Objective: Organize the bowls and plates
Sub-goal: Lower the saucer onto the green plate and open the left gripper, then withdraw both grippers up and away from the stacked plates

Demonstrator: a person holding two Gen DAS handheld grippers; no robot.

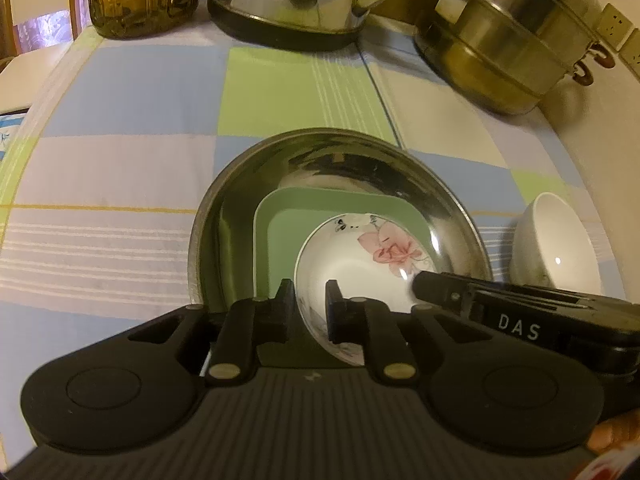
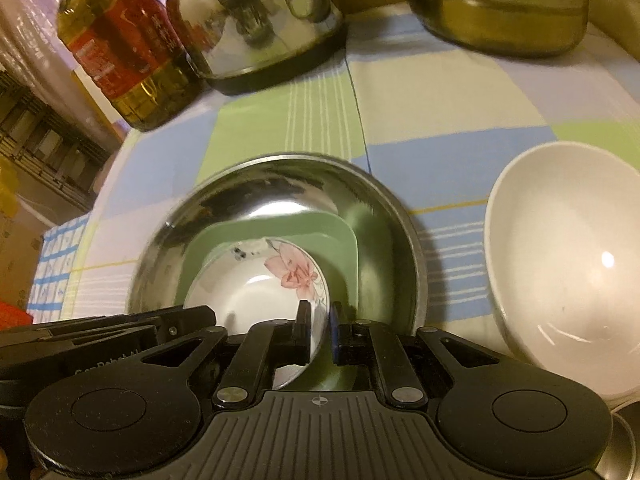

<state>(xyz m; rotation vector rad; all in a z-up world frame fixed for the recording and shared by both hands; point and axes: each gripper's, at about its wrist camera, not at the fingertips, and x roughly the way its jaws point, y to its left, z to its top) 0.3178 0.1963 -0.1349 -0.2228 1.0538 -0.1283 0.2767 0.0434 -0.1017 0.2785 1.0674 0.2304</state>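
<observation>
Two grippers straddle one floral bowl's rim from opposite sides: left gripper (image 1: pixel 310 308) on its left edge, right gripper (image 2: pixel 319 326) on its right. Both sets of jaws stand slightly parted with the rim between; the pads look loose rather than clamped, likely a release. Floral bowl (image 1: pixel 360 260) sits nested in a green square plate (image 1: pixel 280 216), itself inside a steel basin (image 1: pixel 240 200); stacking small-in-large saves space. White bowl (image 2: pixel 560 248) waits beside the basin on the checked tablecloth (image 1: pixel 120 160).

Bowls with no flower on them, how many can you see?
2. The big shiny steel bowl sits mid-cloth, holding a green square plate and flowered dish. The plain white bowl stands to its right. Others may be hidden.
</observation>
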